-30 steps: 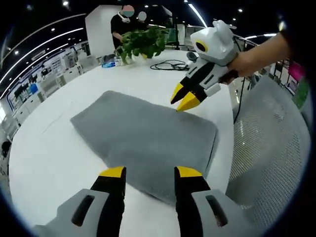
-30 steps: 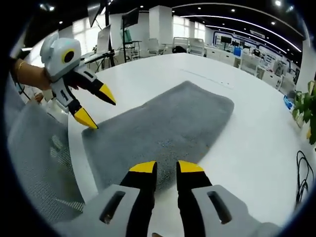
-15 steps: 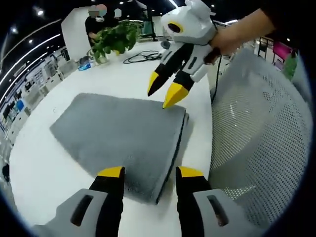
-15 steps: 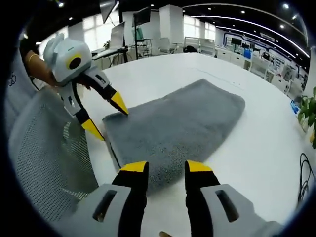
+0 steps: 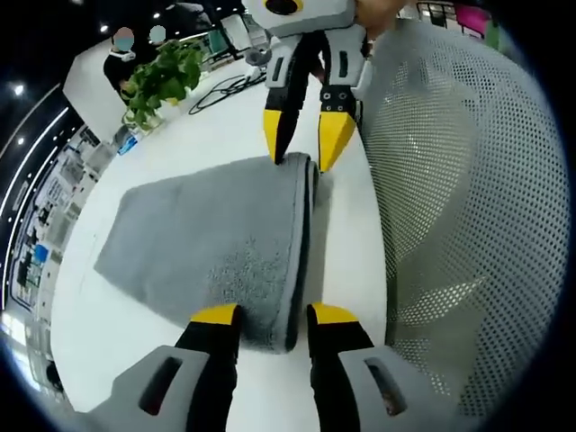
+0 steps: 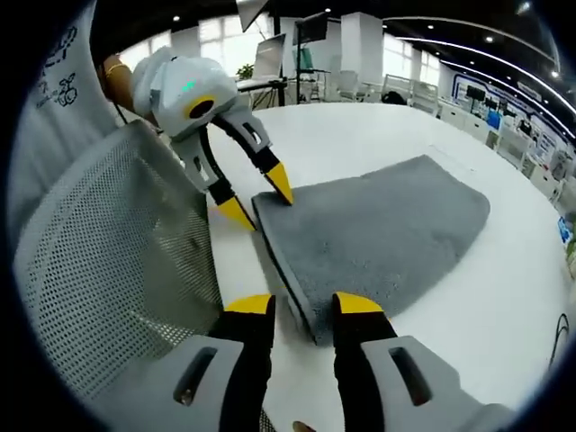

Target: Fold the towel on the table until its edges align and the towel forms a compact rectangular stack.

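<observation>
Both grippers, the left gripper (image 5: 265, 315) and the right gripper (image 6: 303, 304), stand jaws apart astride the near corners of the grey towel (image 5: 207, 243) on the white table (image 5: 108, 333), holding nothing, so closing shallow could pinch one layer, skewing the fold toward the mesh chair (image 5: 450, 180) at 3 o'clock.

Both views look closely along the folded towel (image 5: 216, 243) (image 6: 378, 234) edge from opposite ends (facing each other).

White table (image 5: 225, 135), mesh chair (image 5: 450, 180), plant (image 5: 162, 81), possibly office beyond.
</observation>
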